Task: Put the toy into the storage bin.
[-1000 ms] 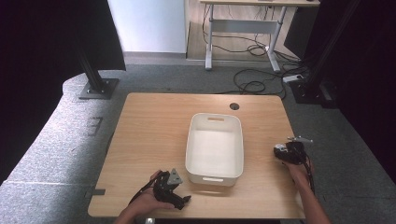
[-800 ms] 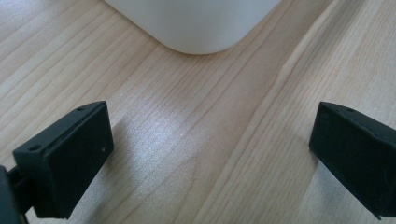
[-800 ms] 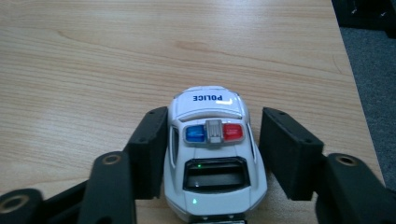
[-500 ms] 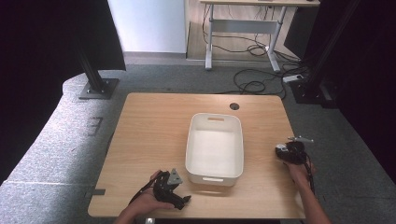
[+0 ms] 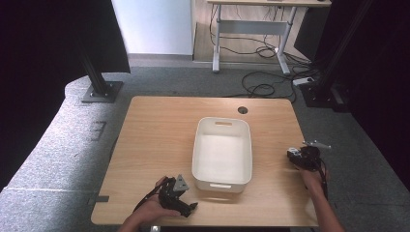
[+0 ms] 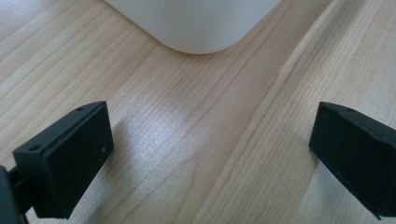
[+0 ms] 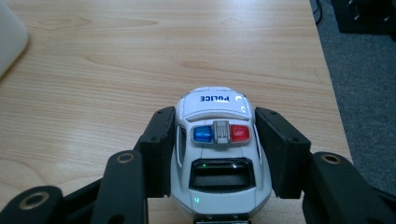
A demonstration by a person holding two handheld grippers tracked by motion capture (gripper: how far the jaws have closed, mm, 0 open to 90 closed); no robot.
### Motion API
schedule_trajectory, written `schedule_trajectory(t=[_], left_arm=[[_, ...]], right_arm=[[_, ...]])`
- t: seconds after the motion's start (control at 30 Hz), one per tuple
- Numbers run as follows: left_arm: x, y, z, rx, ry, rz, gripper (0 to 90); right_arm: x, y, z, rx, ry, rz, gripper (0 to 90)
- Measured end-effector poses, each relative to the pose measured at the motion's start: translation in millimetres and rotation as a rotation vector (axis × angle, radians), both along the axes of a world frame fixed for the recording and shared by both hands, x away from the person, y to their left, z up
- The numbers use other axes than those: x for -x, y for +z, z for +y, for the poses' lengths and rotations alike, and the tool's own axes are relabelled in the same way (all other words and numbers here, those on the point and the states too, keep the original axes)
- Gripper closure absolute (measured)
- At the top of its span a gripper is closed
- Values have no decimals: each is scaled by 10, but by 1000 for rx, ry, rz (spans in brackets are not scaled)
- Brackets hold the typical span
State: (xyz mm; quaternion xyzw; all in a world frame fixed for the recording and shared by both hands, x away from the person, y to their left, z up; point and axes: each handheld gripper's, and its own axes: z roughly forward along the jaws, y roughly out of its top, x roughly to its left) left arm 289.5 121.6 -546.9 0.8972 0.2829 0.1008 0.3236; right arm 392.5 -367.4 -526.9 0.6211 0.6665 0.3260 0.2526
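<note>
Gripping the toy police car [image 7: 218, 154] near the table's [image 5: 159, 125] right edge, the right gripper [image 7: 219, 149] has just closed on it; left gripper [image 6: 210, 154] rests open. Next likely: lifting it into the white bin [image 5: 200, 145].

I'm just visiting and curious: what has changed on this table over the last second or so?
The right gripper has just been closing its jaws, and its pads now press the sides of the toy police car. The left gripper, the white bin and the table look as before.
</note>
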Motion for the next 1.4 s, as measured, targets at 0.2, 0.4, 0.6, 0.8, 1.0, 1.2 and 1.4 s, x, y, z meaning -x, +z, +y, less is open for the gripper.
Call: schedule_trajectory(t=[0.2, 0.4, 0.6, 0.8, 1.0, 1.2, 1.4], left_arm=[[1, 0, 0, 0, 1, 0, 1], [2, 0, -1, 0, 2, 0, 1], [2, 0, -1, 0, 2, 0, 1], [1, 0, -1, 0, 2, 0, 1], [1, 0, -1, -1, 1, 0, 1], [1, 1, -1, -1, 1, 1, 1], [0, 1, -1, -2, 0, 1, 1]], right_arm=[[62, 61, 14, 8, 1, -13, 502], [111, 101, 38, 4, 7, -20, 501], [147, 140, 121, 0, 34, -30, 501], [159, 209, 197, -11, 57, -39, 501], [187, 273, 284, -15, 81, -57, 501], [210, 293, 352, -1, 101, -62, 501], [215, 308, 371, 2, 107, -65, 501]])
